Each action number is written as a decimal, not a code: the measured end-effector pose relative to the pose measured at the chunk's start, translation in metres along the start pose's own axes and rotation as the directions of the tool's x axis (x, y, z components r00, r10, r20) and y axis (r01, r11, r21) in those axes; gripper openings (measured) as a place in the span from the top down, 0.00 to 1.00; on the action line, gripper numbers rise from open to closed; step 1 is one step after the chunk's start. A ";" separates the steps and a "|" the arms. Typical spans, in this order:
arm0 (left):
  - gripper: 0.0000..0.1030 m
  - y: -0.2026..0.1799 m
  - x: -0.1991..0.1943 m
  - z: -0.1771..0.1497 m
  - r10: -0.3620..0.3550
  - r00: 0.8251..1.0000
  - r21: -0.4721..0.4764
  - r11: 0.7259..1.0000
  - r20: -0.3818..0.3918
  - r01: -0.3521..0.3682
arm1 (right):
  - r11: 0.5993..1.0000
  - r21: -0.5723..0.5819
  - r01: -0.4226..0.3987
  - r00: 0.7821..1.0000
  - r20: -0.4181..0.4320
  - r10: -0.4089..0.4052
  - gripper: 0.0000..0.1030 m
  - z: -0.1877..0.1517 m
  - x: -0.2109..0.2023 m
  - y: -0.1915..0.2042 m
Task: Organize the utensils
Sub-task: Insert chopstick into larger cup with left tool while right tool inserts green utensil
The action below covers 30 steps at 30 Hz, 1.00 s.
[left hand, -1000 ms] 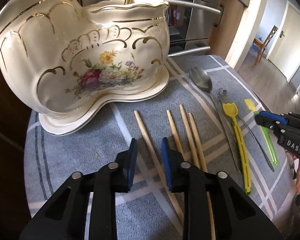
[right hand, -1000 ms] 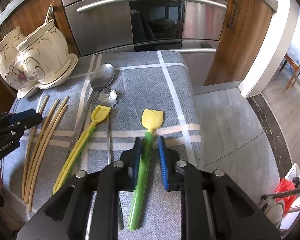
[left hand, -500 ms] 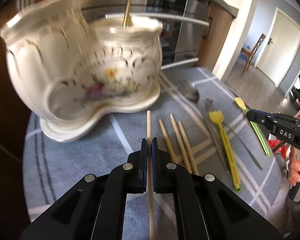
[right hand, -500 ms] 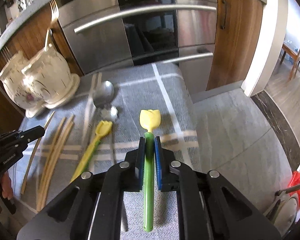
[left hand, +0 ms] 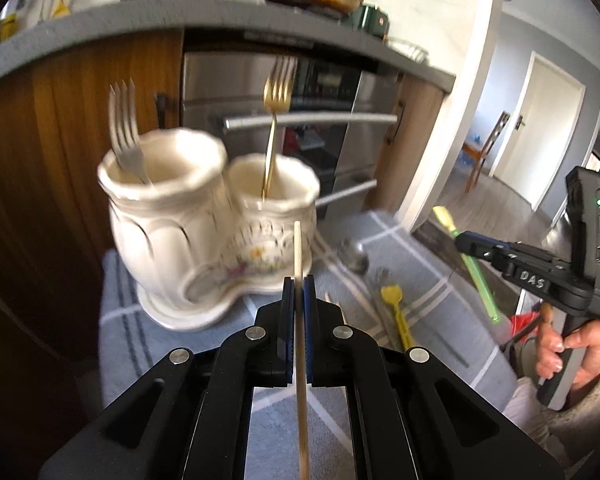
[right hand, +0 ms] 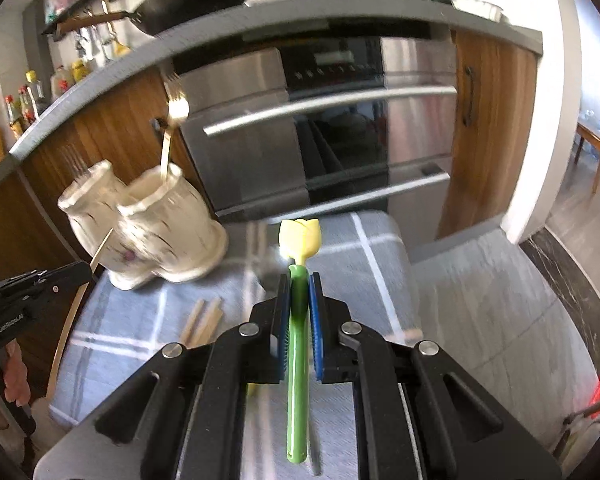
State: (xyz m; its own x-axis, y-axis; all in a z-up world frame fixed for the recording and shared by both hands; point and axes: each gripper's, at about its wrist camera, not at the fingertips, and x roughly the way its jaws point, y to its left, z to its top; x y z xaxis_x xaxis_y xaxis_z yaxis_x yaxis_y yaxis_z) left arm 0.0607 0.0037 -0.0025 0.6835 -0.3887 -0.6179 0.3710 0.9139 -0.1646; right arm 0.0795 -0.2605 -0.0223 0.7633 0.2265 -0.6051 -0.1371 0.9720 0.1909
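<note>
Holding 1 pale wooden chopstick [left hand: 298,256] pinched in my left gripper [left hand: 299,292] and the green-handled yellow tulip spoon [right hand: 299,300] clamped in my right gripper [right hand: 299,292], both lifted, I see only 2 forks standing in the far-left cream floral ceramic holder [left hand: 172,216], with chopsticks, spoons and more left on the grey cloth [left hand: 416,248].

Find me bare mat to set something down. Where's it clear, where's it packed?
Free: the mat's right part, from the white stripe to its edge, and the near-left patch in front of the ceramic holder. Crowded: the middle strip with the chopsticks, yellow utensil and metal spoon.
</note>
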 end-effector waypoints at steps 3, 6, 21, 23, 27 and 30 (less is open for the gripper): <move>0.96 0.003 -0.016 0.014 0.005 0.999 0.002 1.000 0.053 -0.005 | 0.999 -0.011 -0.034 0.999 0.037 0.034 0.91 0.017 -0.002 0.016; 0.96 0.009 -0.032 0.033 0.019 0.994 0.012 1.000 0.110 -0.021 | 0.997 -0.024 -0.069 0.994 0.084 0.071 0.91 0.035 -0.004 0.034; 0.96 0.051 -0.032 0.128 0.100 0.930 -0.031 0.995 0.355 -0.095 | 0.972 0.011 -0.233 0.948 0.226 0.225 0.91 0.115 0.049 0.086; 0.96 0.055 -0.024 0.133 0.105 0.920 -0.040 0.994 0.377 -0.097 | 0.968 0.024 -0.248 0.941 0.244 0.235 0.91 0.118 0.058 0.090; 0.96 0.059 -0.015 0.137 0.110 0.908 -0.043 0.994 0.405 -0.101 | 0.961 0.035 -0.273 0.927 0.278 0.253 0.91 0.121 0.069 0.096; 0.96 0.061 -0.010 0.142 0.110 0.900 -0.045 0.994 0.422 -0.101 | 0.960 0.030 -0.279 0.921 0.292 0.259 0.91 0.121 0.077 0.101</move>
State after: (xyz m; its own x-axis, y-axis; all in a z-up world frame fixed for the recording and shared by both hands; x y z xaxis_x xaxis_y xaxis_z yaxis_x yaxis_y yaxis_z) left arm 0.1660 0.0468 0.1027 0.9212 -0.2985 -0.2496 0.2719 0.9527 -0.1359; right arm 0.2012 -0.1527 0.0439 0.8516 0.4416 -0.2826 -0.3256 0.8680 0.3750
